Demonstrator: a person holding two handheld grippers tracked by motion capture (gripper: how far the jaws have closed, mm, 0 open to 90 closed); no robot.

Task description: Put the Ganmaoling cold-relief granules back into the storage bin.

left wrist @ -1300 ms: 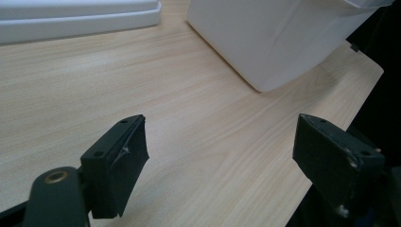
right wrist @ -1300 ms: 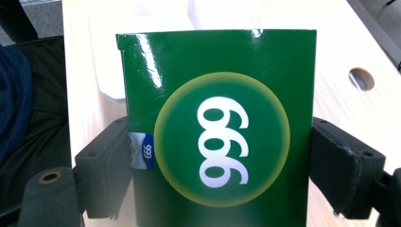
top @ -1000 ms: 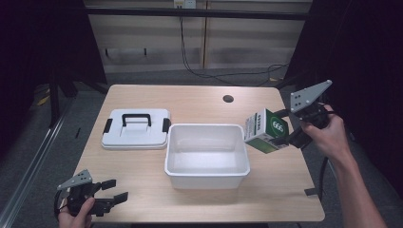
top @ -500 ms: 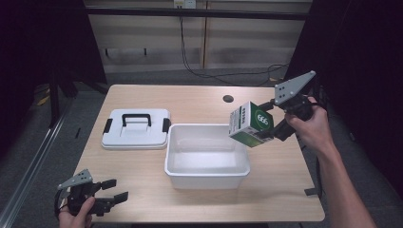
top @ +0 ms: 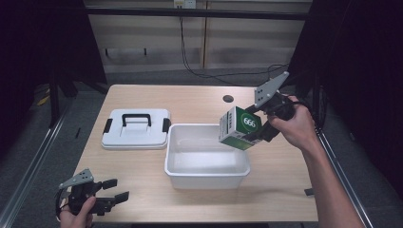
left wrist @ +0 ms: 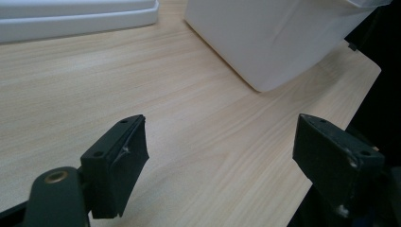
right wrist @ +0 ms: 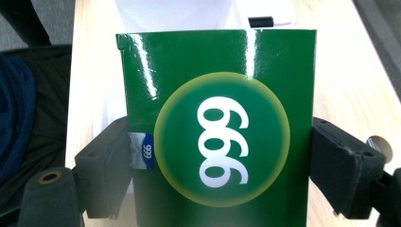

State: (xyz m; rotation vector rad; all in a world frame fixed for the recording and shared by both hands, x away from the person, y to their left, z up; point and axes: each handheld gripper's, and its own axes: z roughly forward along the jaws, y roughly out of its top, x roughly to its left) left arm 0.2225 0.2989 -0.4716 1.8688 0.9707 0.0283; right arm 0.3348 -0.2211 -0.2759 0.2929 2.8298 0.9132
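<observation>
At the left near corner of the tabletop (top: 142, 166), the left tool (top: 113, 199) rests low with its two black jaws wide apart and nothing between them. In the left gripper view the bare wood lies between its jaws, and the white bin's (left wrist: 283, 42) side wall stands ahead, a little to the right. This tool is well apart from the box and, I judge, has no part in the coming move.

Further along, the white lid (top: 136, 129) with the black handle lies flat on the tabletop, just beside the white bin (top: 207, 171) at its far left corner.

The bin stands in the middle of the tabletop, open on top, and its inside looks empty.

Over the bin's far right corner hangs the green box (top: 239, 129), marked 666 in a round label. It is in the air, tilted, with its lower end leaning toward the opening of the bin. The right tool (top: 264, 129) is clamped on it; in the right gripper view the jaws press on the two side faces of the green box (right wrist: 217, 142).

The relation that matters: the opening lies below and to the left of the box. So the right hand probably has to carry it a little more to the left and then lower it, with care that the bottom edge passes the rim.
</observation>
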